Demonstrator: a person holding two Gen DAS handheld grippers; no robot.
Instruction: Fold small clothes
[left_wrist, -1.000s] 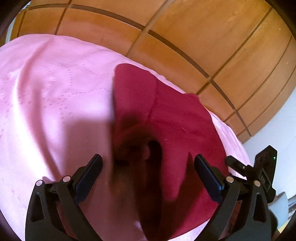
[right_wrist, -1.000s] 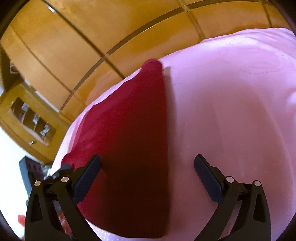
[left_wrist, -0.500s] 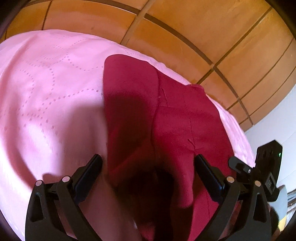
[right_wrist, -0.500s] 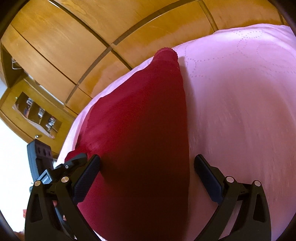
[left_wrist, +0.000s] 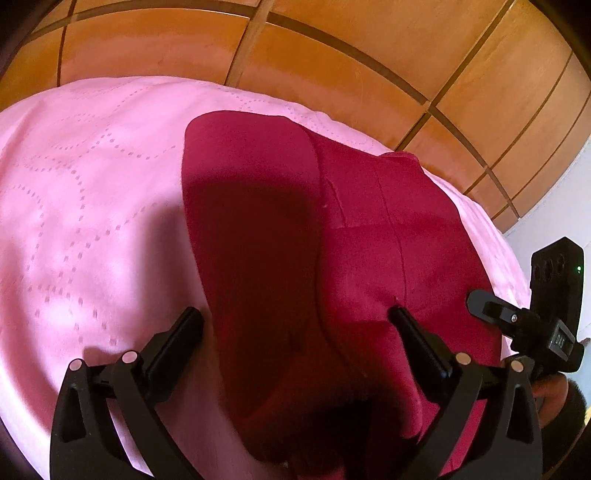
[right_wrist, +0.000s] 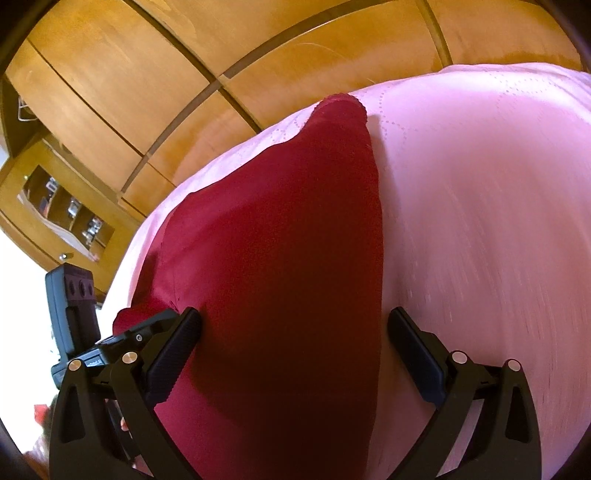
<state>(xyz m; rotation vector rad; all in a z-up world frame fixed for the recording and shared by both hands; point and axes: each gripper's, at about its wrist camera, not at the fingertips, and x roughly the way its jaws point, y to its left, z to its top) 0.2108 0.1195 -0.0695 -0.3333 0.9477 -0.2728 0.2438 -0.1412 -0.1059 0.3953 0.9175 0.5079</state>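
A dark red garment (left_wrist: 295, 229) lies on the pink quilted cover (left_wrist: 81, 206), with one flap folded over along its left side. My left gripper (left_wrist: 295, 347) hovers open just above the garment's near end, fingers wide apart and holding nothing. In the right wrist view the same red garment (right_wrist: 280, 236) runs away from me as a long smooth panel with a scalloped far tip. My right gripper (right_wrist: 295, 347) is open over its near right edge, nothing between the fingers. The other gripper (right_wrist: 77, 321) shows at the left of that view.
Wooden panelled wardrobe doors (left_wrist: 332, 66) stand close behind the pink cover. A wooden shelf unit (right_wrist: 62, 206) with small items stands at the left in the right wrist view. The right gripper's body (left_wrist: 554, 306) sits at the garment's right edge in the left wrist view.
Both grippers have stayed open and drawn nearer over the garment. The bunched dark fold near the left gripper has flattened out, and the cloth fills more of both views.
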